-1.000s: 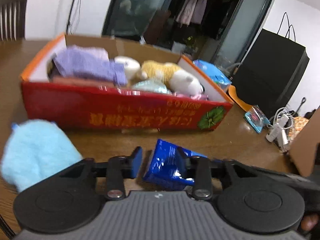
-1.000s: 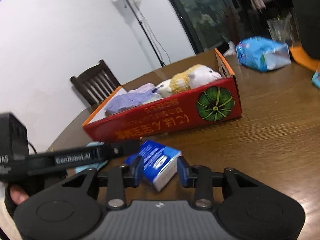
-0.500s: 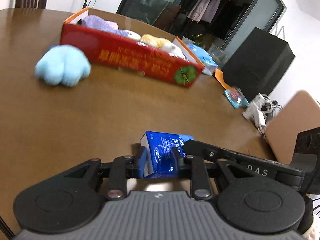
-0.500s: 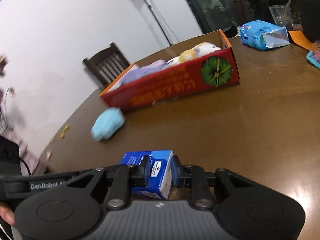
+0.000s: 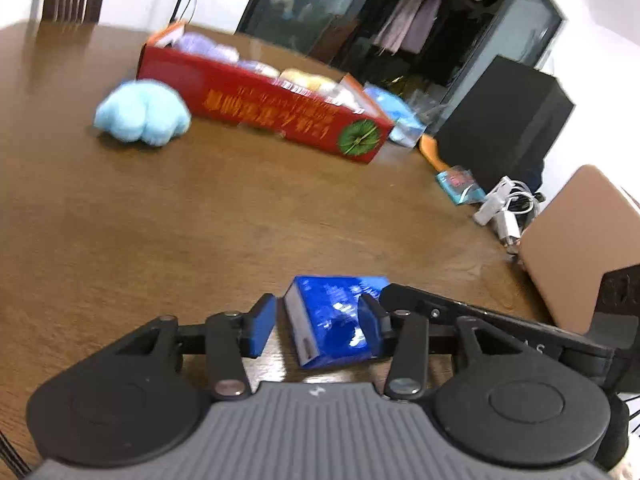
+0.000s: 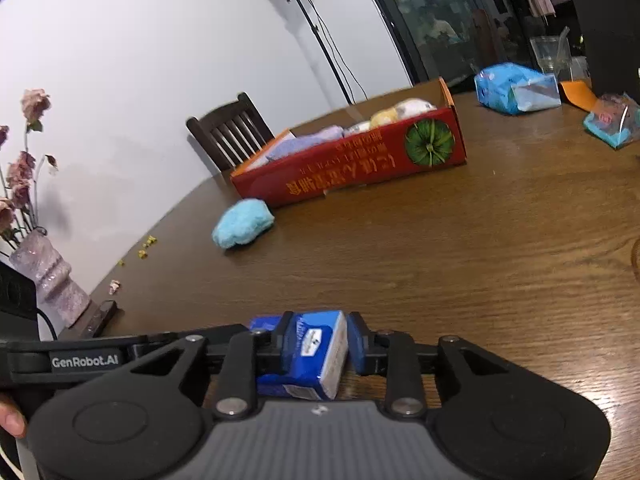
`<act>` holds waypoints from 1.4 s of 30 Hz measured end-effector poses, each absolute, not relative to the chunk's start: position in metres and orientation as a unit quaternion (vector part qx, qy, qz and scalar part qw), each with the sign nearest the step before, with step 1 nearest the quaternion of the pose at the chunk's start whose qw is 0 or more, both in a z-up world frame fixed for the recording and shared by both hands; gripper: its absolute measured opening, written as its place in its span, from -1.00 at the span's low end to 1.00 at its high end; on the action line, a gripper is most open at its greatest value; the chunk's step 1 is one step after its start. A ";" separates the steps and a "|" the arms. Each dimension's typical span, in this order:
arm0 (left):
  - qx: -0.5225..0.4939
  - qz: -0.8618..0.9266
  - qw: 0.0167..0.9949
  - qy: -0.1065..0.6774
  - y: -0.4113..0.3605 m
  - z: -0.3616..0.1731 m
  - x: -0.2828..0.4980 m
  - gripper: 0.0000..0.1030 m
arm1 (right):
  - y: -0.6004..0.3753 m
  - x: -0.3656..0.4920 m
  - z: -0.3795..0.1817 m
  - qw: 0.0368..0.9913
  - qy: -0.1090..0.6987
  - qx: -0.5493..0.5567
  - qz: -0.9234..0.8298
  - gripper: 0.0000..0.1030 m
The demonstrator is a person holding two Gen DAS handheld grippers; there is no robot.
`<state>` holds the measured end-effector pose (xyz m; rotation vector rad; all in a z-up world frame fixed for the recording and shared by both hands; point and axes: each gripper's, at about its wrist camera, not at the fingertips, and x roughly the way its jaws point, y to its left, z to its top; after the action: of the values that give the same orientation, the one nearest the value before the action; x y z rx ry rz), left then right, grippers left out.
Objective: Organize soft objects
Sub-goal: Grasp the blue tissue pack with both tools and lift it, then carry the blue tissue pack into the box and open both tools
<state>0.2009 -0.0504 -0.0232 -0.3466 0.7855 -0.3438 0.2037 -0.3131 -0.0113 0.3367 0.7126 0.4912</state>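
— Where is the blue tissue pack (image 5: 334,320) seen?

— Low over the table (image 5: 200,220), between both grippers; jaws of the left gripper (image 5: 316,326) and right gripper (image 6: 316,344) are opening, pads clear.

— What is left?

— The blue plush (image 5: 140,114) remains outside the filled red box (image 5: 272,100).

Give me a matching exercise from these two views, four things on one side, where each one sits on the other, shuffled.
Things:
1. purple cloth
2. light blue plush
3. dark blue tissue pack
4. vase of dried flowers

Places:
A. on the table outside the red box
B. at the table's edge
C. inside the red box
D. between the gripper fingers

Pairs: 1-C, 2-A, 3-D, 4-B
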 end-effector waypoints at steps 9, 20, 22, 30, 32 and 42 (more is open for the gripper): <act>-0.179 -0.191 0.903 0.342 -0.047 -0.004 0.230 -0.55 | -0.314 0.234 0.004 0.897 0.323 0.169 0.249 -0.59; -0.163 -0.138 0.933 0.288 -0.029 0.067 0.432 -0.56 | -0.270 0.460 0.094 0.917 0.273 0.065 0.282 -0.59; -0.159 -0.118 0.929 0.312 -0.030 0.056 0.458 -0.56 | -0.259 0.506 0.088 0.905 0.304 0.057 0.293 -0.59; -0.124 -0.118 0.916 0.362 -0.036 0.012 0.491 -0.56 | -0.214 0.593 0.024 0.854 0.426 -0.004 0.297 -0.74; -0.107 -0.123 0.918 0.363 -0.038 0.012 0.492 -0.54 | -0.202 0.586 0.025 0.857 0.417 -0.032 0.302 -0.80; -0.091 -0.122 0.927 0.343 -0.020 0.049 0.454 -0.32 | -0.216 0.552 0.072 0.879 0.383 -0.043 0.282 -0.67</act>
<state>0.4545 -0.0199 0.0494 -0.1867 0.7040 -0.2491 0.5525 -0.2157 0.0719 -0.0901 0.7975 0.5878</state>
